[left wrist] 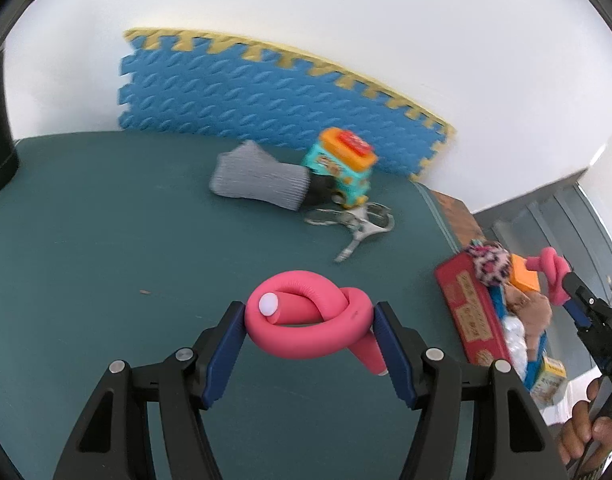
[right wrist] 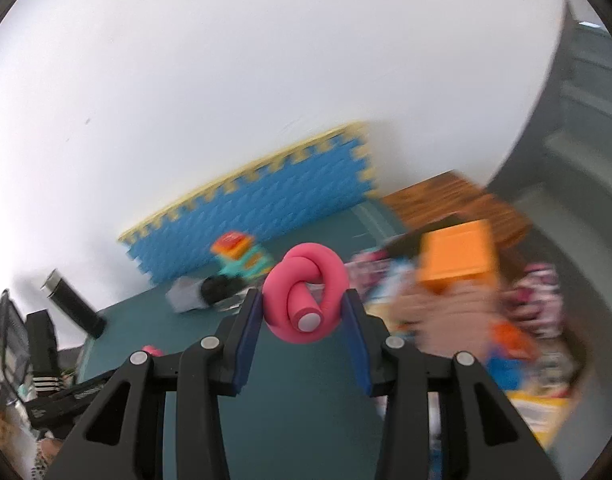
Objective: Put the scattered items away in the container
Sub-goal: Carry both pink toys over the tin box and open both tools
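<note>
Left tool (left wrist: 309,326) clamped on a knotted pink foam roller (left wrist: 306,320), held above the green desk (left wrist: 106,240). Right tool (right wrist: 304,312) clamped on a second knotted pink roller (right wrist: 306,296), lifted near the desk's right edge, by the red container (left wrist: 466,308). The container sits at that edge, already stuffed: orange box (left wrist: 524,276), leopard-print pom (left wrist: 491,264), other bits too blurred to name. At the desk's far edge, against the blue foam mat (left wrist: 266,92): grey knit glove (left wrist: 258,176), toy bus (left wrist: 340,166), metal tool (left wrist: 354,224).
</note>
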Motion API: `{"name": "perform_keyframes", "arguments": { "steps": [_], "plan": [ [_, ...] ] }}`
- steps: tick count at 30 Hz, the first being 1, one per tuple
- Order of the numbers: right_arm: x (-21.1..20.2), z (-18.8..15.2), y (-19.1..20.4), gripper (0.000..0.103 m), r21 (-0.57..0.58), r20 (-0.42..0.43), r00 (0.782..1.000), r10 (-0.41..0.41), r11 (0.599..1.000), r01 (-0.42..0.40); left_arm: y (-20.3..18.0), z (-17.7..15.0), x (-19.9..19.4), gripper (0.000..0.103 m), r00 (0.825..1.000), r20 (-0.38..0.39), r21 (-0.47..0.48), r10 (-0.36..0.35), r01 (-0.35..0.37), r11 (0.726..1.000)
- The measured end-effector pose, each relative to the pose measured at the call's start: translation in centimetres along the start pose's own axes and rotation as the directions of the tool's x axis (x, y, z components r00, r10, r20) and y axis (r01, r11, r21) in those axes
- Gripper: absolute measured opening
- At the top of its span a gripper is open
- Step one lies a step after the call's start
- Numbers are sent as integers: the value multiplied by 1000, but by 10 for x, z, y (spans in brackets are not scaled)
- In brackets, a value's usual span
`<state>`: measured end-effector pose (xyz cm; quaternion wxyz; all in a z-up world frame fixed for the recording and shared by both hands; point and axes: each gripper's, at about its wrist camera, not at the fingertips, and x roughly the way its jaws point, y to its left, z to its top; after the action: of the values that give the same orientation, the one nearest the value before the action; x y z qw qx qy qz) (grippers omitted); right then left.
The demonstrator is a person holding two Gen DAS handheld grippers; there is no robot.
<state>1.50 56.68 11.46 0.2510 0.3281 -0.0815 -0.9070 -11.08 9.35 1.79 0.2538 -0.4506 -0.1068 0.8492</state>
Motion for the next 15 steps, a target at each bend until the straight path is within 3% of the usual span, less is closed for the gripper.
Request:
{"name": "perform_keyframes", "arguments": {
  "steps": [6,15],
  "plan": [
    [-29,-1,-57,44,68,17,992,-129,990,127,-33,-9,3,66,1000,-19,54,-23,24,998],
    [-19,-8,-84,44,68,-25,980,-195,978,196,-66,-18,1,66,999,-35,124,-31,35,992]
  ]
}}
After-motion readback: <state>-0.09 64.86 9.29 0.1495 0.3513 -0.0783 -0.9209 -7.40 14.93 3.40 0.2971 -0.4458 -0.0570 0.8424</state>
